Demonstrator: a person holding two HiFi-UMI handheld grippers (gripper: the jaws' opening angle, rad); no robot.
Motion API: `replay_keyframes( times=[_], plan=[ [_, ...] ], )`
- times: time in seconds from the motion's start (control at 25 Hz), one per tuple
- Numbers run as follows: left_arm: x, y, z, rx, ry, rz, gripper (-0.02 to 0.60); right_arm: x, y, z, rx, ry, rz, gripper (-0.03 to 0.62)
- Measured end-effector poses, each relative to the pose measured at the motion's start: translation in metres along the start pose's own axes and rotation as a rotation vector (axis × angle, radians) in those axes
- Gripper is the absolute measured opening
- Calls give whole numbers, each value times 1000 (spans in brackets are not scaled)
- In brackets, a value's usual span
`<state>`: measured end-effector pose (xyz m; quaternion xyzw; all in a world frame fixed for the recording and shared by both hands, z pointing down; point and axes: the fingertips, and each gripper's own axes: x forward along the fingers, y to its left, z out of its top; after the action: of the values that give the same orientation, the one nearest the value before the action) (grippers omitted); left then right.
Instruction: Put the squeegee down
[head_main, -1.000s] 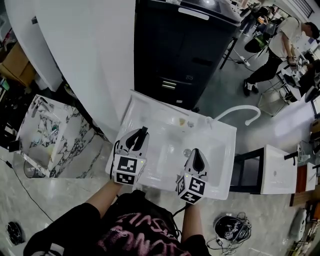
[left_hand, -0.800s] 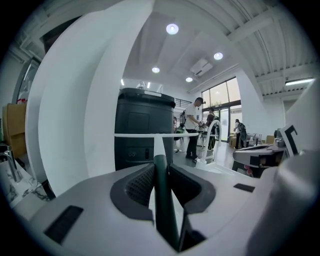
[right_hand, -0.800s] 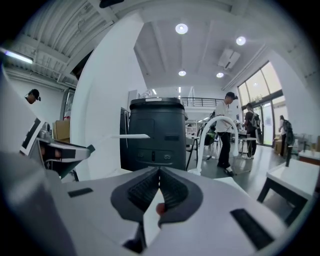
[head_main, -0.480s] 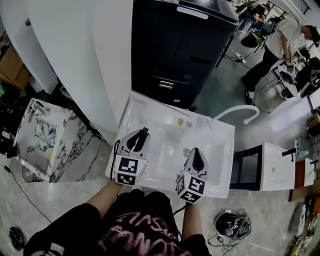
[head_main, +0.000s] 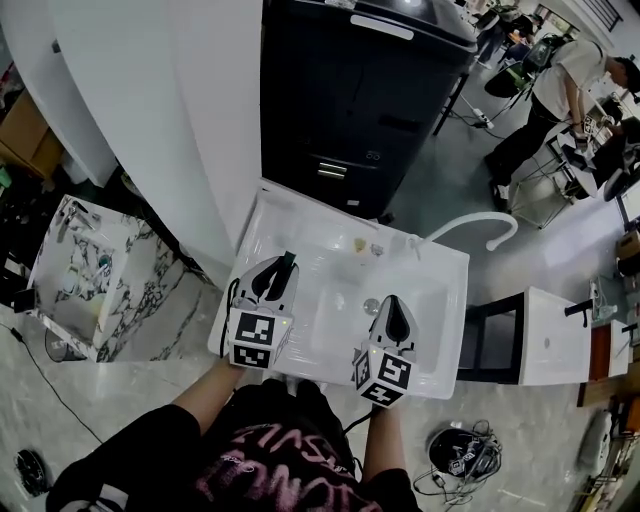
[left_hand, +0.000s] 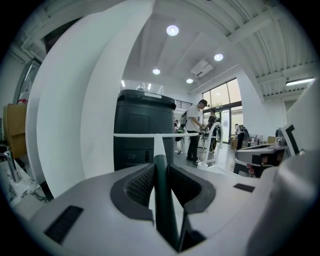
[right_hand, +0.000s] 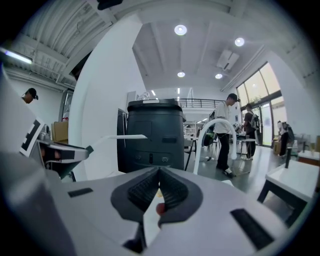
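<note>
My left gripper is shut on the squeegee's dark green handle, over the left side of the white sink. In the left gripper view the handle runs up between the jaws to the thin white blade, which lies crosswise and level. To the right, my right gripper hovers over the basin near the drain. Its jaws meet at the tips with nothing held between them.
A white arched faucet rises at the sink's back right. Small items sit on its rear ledge. A black cabinet stands behind, a white wall and marble table to the left, a white stand to the right.
Both grippers have stayed nearly in place over the sink, the left still shut on the squeegee. Only the head view has shifted slightly.
</note>
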<state>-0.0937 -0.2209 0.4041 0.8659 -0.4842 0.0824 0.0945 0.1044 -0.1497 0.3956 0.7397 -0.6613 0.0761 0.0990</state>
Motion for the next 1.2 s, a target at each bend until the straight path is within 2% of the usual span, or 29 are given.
replay_keyframes(
  times=[0.64, 1.0, 1.2],
  plan=[
    [8, -13, 18, 24, -20, 104, 94, 27, -22, 6, 30, -14, 105, 20],
    [19, -17, 23, 45, -23, 117, 94, 39, -30, 7, 41, -15, 127, 20],
    [27, -15, 18, 26, -6, 119, 94, 45, -32, 0, 44, 4, 130, 20]
  ],
)
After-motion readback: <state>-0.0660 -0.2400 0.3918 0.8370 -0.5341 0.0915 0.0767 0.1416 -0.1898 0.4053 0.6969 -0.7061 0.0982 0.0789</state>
